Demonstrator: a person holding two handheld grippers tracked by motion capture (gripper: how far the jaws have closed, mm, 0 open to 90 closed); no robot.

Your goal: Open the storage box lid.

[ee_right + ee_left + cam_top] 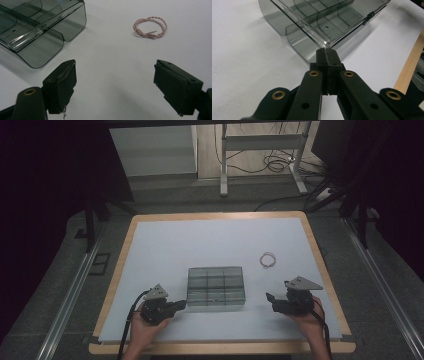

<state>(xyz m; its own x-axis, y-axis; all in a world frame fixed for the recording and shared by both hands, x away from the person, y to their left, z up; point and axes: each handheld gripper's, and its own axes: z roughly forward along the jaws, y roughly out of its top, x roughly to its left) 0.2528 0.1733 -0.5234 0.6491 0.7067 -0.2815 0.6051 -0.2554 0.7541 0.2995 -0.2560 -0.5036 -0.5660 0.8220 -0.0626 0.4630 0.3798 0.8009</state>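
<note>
Grey floor, metal desk frame, cables, dim surroundings.

no text, label or number can be read anywhere.

Smoky grey see-through compartment box; pink twisted cord loop; white surface, pale wood rim; black grippers.

The compartment box was smooth, glossy, smoke-tinted clear plastic, the table had a matt white top edged in pale wood, the cord ring looked like twisted pinkish fibre, and both grippers' jaws were matt black plastic with brass-coloured rivets.
</note>
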